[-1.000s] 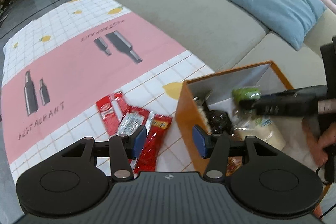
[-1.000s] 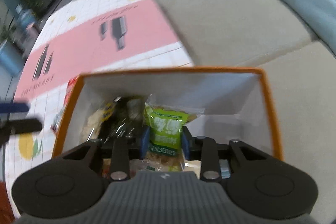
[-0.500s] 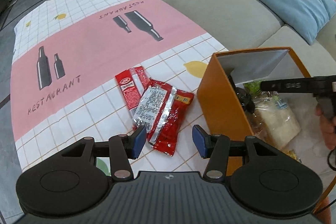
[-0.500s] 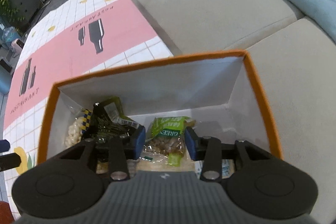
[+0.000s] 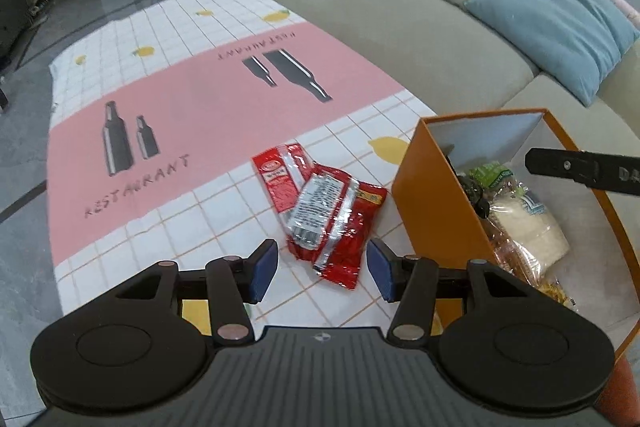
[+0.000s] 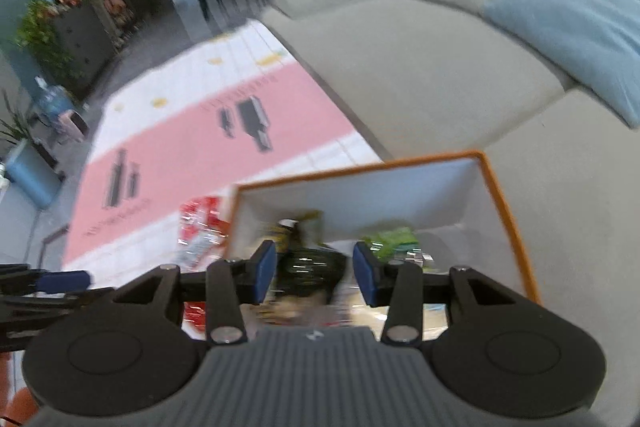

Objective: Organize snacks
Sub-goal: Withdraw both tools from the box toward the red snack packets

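Two red snack packets [image 5: 324,211] lay overlapping on the tabletop [image 5: 192,107], just beside the orange box [image 5: 436,203], which already held a green packet [image 5: 490,175] and other bags. The left gripper [image 5: 322,269] hung over the red packets, jaws apart and empty. Above the box, the right gripper [image 6: 314,273] had just been opening its jaws, nothing held between them.

We cannot read the motion-blurred packets in the orange box [image 6: 505,203]; its near wall is hidden
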Demonstrator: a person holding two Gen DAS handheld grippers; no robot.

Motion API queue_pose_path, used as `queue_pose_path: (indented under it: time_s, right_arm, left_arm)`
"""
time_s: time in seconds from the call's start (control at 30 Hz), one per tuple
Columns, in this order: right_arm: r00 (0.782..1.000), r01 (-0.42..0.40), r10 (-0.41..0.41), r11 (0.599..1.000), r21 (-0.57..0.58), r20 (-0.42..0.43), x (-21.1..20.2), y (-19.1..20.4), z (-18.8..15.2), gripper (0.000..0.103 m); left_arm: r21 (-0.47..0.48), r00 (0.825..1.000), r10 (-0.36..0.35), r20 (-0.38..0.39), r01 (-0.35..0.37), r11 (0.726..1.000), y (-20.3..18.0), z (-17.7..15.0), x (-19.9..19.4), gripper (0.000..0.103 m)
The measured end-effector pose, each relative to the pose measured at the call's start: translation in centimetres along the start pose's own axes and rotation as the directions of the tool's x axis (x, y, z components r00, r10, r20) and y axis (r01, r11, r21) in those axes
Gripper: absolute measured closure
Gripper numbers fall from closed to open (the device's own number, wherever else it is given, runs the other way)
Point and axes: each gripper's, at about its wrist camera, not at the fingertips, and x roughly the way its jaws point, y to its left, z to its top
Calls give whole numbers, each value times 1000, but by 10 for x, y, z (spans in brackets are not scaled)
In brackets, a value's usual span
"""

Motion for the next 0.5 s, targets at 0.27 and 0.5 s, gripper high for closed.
queue_pose_path:
  time_s: [0.27, 0.5]
  right_arm:
    - [995, -44, 50, 997, -67, 91, -29, 68, -38, 50]
    - [995, -20, 24, 999, -43, 96, -23, 109, -74, 50]
  left_arm:
    - [17, 995, 79, 61, -80, 997, 16, -23, -23, 39]
    - [-70, 986, 158, 51, -155, 985, 52, -45, -23, 39]
